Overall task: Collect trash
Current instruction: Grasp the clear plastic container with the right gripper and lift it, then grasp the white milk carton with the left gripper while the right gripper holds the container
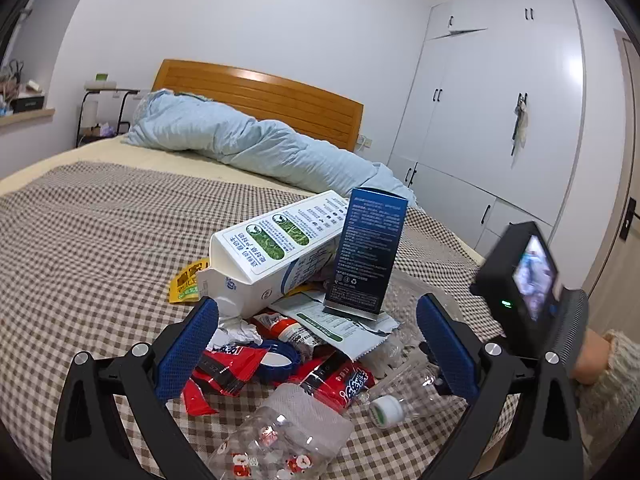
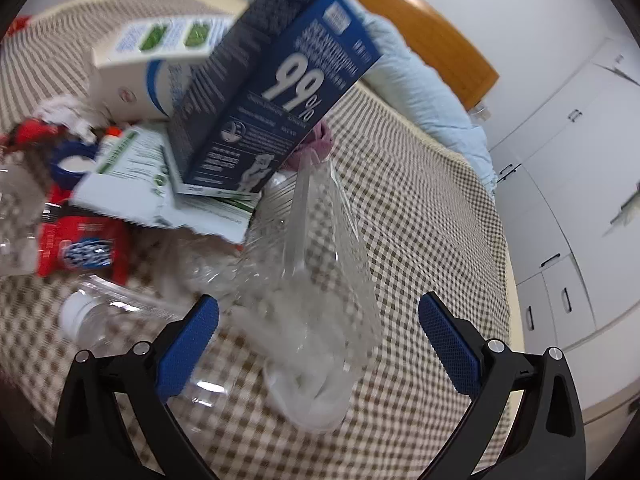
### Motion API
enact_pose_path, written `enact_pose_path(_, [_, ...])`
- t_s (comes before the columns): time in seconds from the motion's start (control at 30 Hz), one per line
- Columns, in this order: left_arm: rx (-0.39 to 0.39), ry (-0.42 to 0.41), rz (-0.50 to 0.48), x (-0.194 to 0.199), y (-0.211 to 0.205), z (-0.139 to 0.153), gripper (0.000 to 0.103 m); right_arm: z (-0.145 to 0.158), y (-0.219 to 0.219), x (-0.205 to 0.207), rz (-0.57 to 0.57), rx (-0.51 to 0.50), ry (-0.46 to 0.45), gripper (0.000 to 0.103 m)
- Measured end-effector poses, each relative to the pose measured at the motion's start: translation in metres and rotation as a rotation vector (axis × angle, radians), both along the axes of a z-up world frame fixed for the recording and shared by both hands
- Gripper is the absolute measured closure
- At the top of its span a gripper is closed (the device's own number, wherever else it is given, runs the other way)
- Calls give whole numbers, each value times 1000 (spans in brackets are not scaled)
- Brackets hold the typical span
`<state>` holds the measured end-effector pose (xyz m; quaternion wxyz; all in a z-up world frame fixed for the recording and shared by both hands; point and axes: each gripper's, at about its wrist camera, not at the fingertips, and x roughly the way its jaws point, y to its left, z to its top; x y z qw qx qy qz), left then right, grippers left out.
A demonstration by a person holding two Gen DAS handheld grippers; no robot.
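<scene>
Trash pile point(image 1: 304, 320) heaped just ahead of left gripper point(image 1: 316, 344), jaws wide, empty. Right gripper point(image 2: 318, 340) also wide, straddling clear bag point(image 2: 320, 264), probably lining up a grab.

**Two low cams, same trash pile**

Left wrist view sits low over the checkered bedspread point(image 1: 100, 220), facing the headboard point(image 1: 260, 96) and wardrobe. Right wrist view is closer, tilted down, blurry. Both catch the blue box point(image 1: 370, 248) point(image 2: 276, 80) and milk carton point(image 1: 272, 248) point(image 2: 160, 44).
</scene>
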<state>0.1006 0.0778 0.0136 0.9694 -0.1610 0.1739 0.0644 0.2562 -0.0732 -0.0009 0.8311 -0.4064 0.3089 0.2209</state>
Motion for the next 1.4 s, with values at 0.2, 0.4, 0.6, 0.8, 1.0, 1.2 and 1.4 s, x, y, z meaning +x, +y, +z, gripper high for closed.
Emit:
enact_pose_path(0.2, [-45,9,-9,2,7,-5,7,-24,-1,29,-60,-56,76,6])
enact_pose_path(0.4, [-73,1,8,-2,16,-6,7,-36,-11,38,-89,-9,69,14])
enact_pose_path(0.6, [-76,4,11,-2,17,-7,7,-20,-26,34,-86,137,74,36])
enact_pose_path(0.8, [-58,5,3,-1,10,-8,7,-7,-30,15,-89,187,3,39])
enact_pose_path(1.0, [-26,13,-3,-1,5,-10,7,15,-41,0,-103,285,-72,40])
enact_pose_path(1.2, [-31,12,-5,-4,7,-11,7,46,-69,-25,-184,483,-127,40])
enact_pose_path(1.4, [-40,20,-11,-5,8,-13,7,52,-104,-74,-274,648,-171,40])
